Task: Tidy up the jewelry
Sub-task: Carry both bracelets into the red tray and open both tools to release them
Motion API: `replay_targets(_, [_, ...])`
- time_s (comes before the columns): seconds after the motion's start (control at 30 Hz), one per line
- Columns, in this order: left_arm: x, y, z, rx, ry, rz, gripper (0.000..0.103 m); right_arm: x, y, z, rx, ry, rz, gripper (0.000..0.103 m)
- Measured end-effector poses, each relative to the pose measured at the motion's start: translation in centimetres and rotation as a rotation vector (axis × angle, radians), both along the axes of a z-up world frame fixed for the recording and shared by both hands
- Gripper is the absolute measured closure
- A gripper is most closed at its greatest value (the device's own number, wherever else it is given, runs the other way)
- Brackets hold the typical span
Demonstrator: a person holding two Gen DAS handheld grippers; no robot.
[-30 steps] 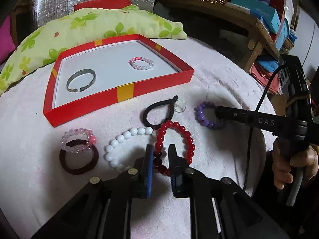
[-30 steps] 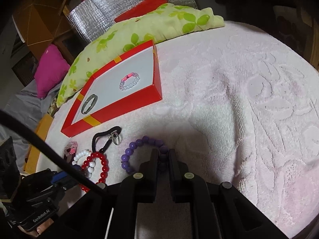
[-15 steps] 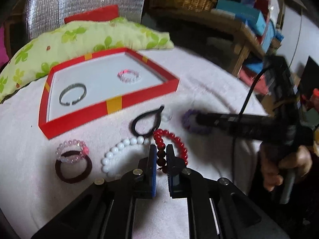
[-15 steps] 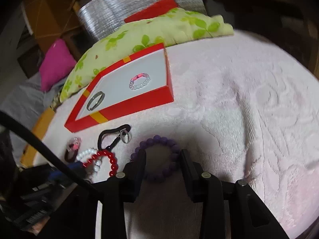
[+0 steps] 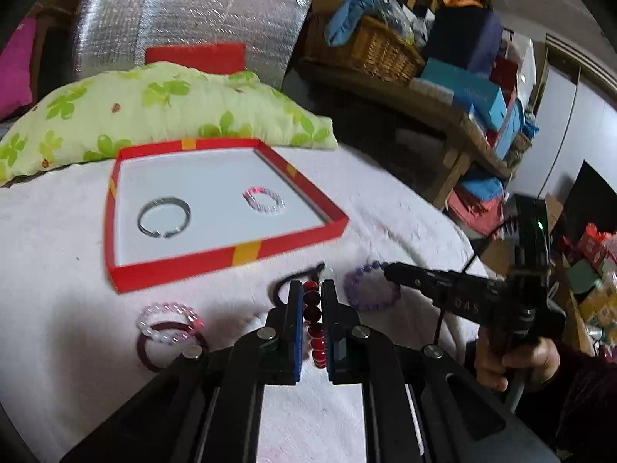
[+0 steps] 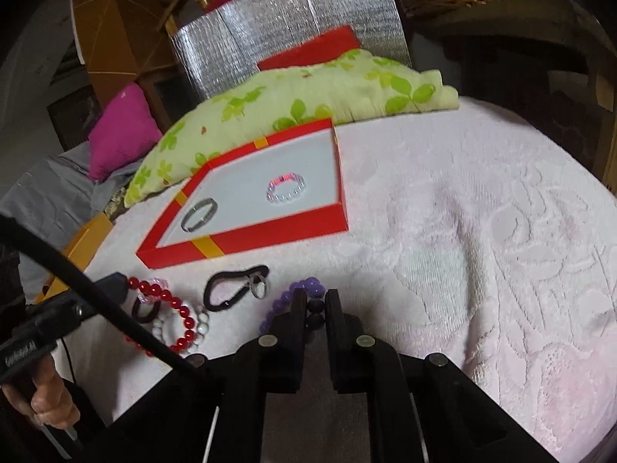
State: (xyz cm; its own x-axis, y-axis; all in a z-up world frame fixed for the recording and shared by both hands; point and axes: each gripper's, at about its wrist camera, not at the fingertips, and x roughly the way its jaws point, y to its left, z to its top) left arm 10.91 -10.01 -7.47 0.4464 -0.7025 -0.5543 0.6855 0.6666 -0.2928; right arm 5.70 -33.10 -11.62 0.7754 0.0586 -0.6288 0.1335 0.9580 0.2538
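My left gripper [image 5: 310, 289] is shut on the red bead bracelet [image 5: 313, 322], which runs down between its fingers; from the right wrist view the red bracelet [image 6: 173, 303] dangles from the left gripper [image 6: 115, 285] over the cloth. My right gripper [image 6: 316, 301] is shut on the purple bead bracelet [image 6: 304, 285], with dark beads pinched between its fingers. In the left wrist view the right gripper [image 5: 389, 268] sits at the purple bracelet [image 5: 366, 293]. The red tray [image 5: 239, 250] holds a silver bangle [image 5: 164, 216] and a pink-white bead bracelet [image 5: 264, 198].
On the pink cloth [image 6: 462, 231] lie a black hair tie [image 6: 231, 289] with a metal ring [image 6: 259, 287], a white bead bracelet [image 6: 200, 328], a pale pink bead bracelet [image 5: 169, 320] and a maroon hair tie [image 5: 154, 355]. A green leaf-print pillow [image 5: 154, 108] lies behind the tray.
The left gripper closed on the red bracelet and rose with it toward the tray. The right gripper opened over the purple bracelet, then shut on its beads.
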Motion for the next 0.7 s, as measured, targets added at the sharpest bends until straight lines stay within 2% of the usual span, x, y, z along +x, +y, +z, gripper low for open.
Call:
replay_targets(0.2, [1.0,2.0,1.1,-0.069,0.003,0.052,0.094,-0.8,0.3,1.0,-0.001,-0.06,0.012,0.092])
replay_targets(0.53, [2.0,2.0,1.7,-0.078,-0.009,0.062,0.094,-0.6,0.1,2.1,0.022,-0.09,0.023,0.092])
replay_targets(0.7, [3.3,1.5,2.9,-0.085,-0.021,0.049,0.094,1.3,-0.4,4.9,0.066,-0.129,0.034,0.092])
